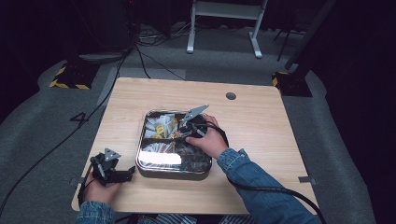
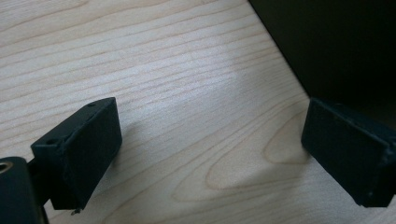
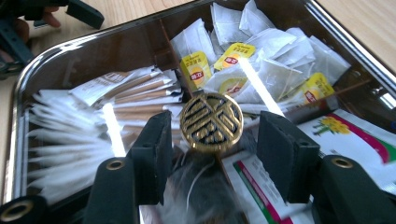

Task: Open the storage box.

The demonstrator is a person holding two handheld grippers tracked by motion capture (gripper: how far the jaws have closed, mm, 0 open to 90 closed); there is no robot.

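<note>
A square metal box [image 1: 140, 156] sits mid-table, its clear lid topped by a round brass knob [image 3: 211, 122]. Under the lid lie tea bags with yellow tags [image 3: 261, 70], brown paper sachets [image 3: 135, 93] and printed packets [image 3: 355, 135]. My right gripper [image 3: 214, 133] reaches over the box [image 3: 56, 51] with the knob between its two jaws; a thin gap shows on each side, so it is open. In the high view the right gripper [image 1: 184, 132] is over the box's centre. My left gripper [image 2: 210, 140] rests open on bare wood, left of the box's near corner [image 1: 122, 175].
The wooden table [image 1: 252, 121] has a round cable hole [image 1: 230, 96] at the back. The right gripper's cable [image 1: 275, 189] trails off the near right edge. The table's near left edge lies close to the left hand [image 1: 100, 191].
</note>
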